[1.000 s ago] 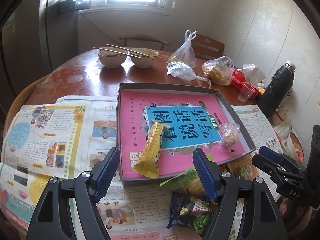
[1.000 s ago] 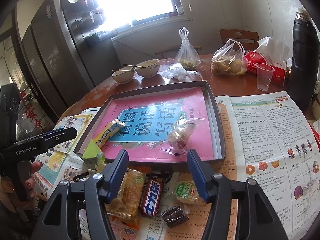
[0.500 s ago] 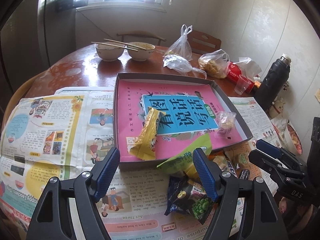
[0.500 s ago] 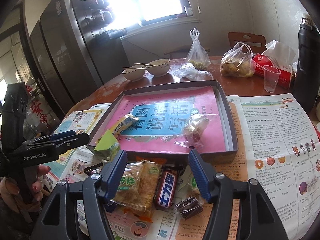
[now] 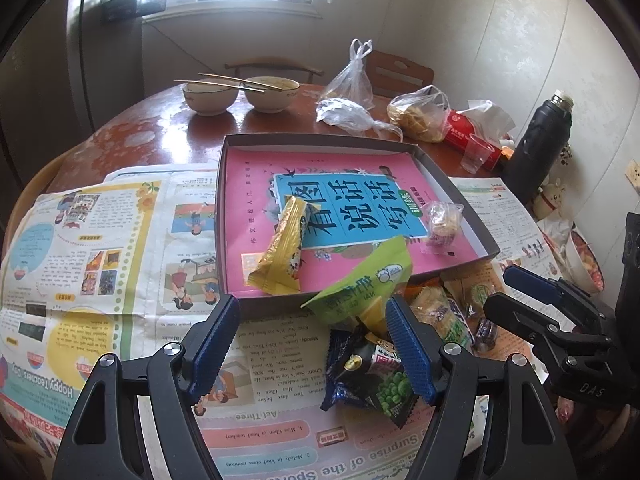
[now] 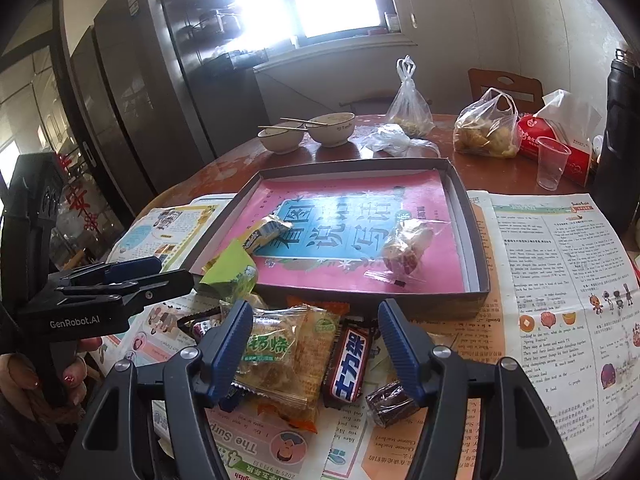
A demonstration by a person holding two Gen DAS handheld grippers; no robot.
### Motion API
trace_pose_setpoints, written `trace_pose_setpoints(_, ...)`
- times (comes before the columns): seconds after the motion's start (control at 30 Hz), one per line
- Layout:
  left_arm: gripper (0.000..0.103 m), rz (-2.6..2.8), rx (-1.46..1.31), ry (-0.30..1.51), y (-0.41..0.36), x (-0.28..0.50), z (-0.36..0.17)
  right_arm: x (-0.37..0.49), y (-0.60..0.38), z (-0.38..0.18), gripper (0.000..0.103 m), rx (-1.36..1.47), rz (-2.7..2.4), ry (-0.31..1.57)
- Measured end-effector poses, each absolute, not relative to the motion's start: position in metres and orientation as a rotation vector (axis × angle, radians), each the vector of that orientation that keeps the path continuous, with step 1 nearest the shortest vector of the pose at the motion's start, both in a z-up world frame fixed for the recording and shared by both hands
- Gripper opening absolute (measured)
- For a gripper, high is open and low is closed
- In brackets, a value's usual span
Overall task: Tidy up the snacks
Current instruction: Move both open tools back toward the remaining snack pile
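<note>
A grey tray [image 5: 320, 140] lined with a pink book holds a yellow snack bar [image 5: 282, 248] and a clear-wrapped sweet [image 5: 442, 220]. In front of it on the newspaper lies a snack pile: a green packet [image 5: 364, 280] leaning on the tray's rim and a dark pea packet [image 5: 372, 376]. My left gripper [image 5: 312, 346] is open above the paper, its right finger over the pea packet. My right gripper [image 6: 316, 344] is open over an orange-edged cracker packet [image 6: 280, 356], a Snickers bar [image 6: 350, 360] and a small dark sweet [image 6: 390, 400]. Neither gripper holds anything.
Newspapers [image 6: 560, 280] cover the near half of the round wooden table. Behind the tray stand two bowls with chopsticks [image 5: 240, 94], plastic bags [image 5: 420, 114], a red tissue pack [image 6: 560, 144], a clear cup [image 6: 552, 162] and a black flask [image 5: 536, 148]. A hand [image 6: 76, 376] holds the left gripper's handle.
Both grippers have drawn back a little from the tray toward the near edge. More of the snack pile now shows beneath them. Nothing was picked up.
</note>
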State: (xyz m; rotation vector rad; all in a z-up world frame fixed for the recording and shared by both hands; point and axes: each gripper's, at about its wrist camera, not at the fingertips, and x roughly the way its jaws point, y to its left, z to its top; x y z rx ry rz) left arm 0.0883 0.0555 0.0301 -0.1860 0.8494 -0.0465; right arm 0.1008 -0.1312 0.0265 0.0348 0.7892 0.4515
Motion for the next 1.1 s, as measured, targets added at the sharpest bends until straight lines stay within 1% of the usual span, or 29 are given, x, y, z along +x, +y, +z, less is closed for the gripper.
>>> trace_pose_setpoints(0.47, 0.077, -0.136, -0.159, 0.917, 0.043, 0.078, 0.013, 0.094, -0.118, 0.019, 0.065, 0.000, 0.474, 0.814)
trace_pose_setpoints(1.1, 0.077, -0.194, -0.116, 0.949, 0.027, 0.085, 0.001, 0.084, -0.118, 0.017, 0.065, 0.000, 0.476, 0.809)
